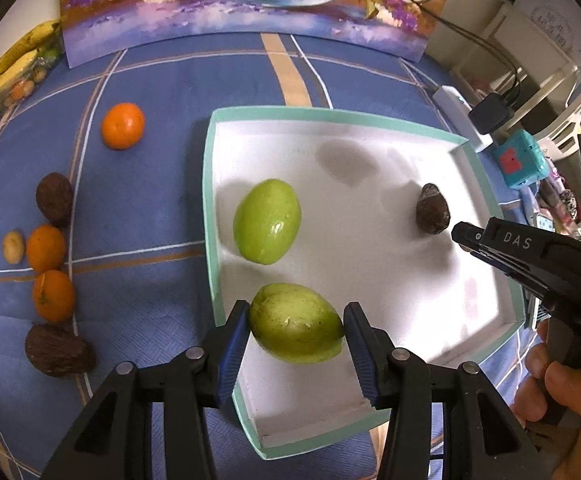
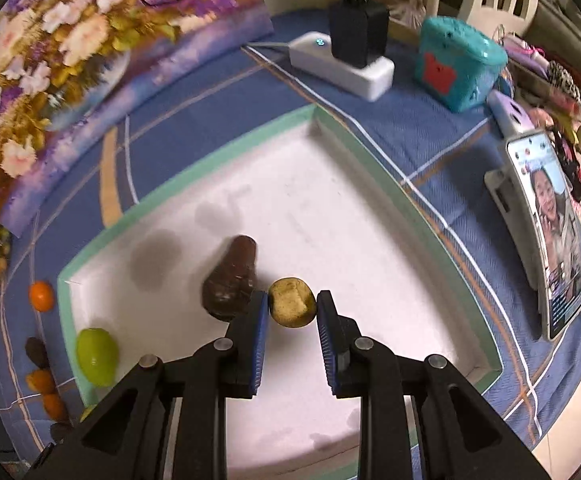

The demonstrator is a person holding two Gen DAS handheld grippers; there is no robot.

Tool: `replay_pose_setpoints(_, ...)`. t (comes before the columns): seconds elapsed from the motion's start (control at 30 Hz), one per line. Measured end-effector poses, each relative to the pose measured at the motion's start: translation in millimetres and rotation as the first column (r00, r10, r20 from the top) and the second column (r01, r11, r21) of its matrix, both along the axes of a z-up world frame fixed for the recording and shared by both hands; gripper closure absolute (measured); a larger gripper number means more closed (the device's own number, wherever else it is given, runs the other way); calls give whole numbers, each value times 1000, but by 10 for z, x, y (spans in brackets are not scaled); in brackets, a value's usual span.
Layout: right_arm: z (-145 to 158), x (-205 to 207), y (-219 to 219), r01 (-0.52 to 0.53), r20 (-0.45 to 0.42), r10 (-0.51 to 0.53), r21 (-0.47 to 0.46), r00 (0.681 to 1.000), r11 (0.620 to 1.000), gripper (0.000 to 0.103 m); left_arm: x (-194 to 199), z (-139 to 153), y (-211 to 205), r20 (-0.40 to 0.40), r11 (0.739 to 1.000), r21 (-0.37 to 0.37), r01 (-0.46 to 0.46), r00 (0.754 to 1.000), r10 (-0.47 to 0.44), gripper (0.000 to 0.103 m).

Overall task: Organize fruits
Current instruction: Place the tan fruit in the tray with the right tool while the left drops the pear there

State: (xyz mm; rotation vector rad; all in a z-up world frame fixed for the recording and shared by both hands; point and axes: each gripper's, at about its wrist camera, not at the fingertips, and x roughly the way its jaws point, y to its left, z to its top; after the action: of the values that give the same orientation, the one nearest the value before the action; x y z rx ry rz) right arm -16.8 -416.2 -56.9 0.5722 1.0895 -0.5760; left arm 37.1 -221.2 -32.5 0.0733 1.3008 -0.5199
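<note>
Orange fruits (image 1: 45, 248) and brown ones (image 1: 54, 199) in a row on the blue tabletop (image 1: 142, 208), left of the tray (image 1: 209, 184). Left claw (image 1: 296, 330) clamped on a green fruit (image 1: 295, 323) over the tray's near corner; second green fruit (image 1: 267, 221) resting inside. Right claw (image 2: 292, 307) closed around a small yellowish fruit (image 2: 291, 307) above the white tray floor, just beside a dark brown fruit (image 2: 230, 280).

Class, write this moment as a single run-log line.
left gripper: shut on green fruit | right gripper: shut on yellowish fruit | both over white tray
</note>
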Motion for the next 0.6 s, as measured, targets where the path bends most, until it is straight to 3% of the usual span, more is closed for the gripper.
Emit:
replay_pose_setpoints(0.47, -178, 37, 1, -4, -57, 4, -8, 998, 1000, 76, 8, -78, -108, -6, 999, 45, 24, 1000, -24, 52)
replay_pose_setpoints(0.57, -159, 27, 15, -6, -62, 6, -6, 998, 1000, 56, 15, -33, -134, -1, 999, 36, 27, 1000, -27, 52)
replay_pose_setpoints(0.6, -124, 12, 13, 0, -52, -1, -14, 999, 1000, 53, 13, -6, -134, 5, 999, 35, 29, 1000, -29, 52)
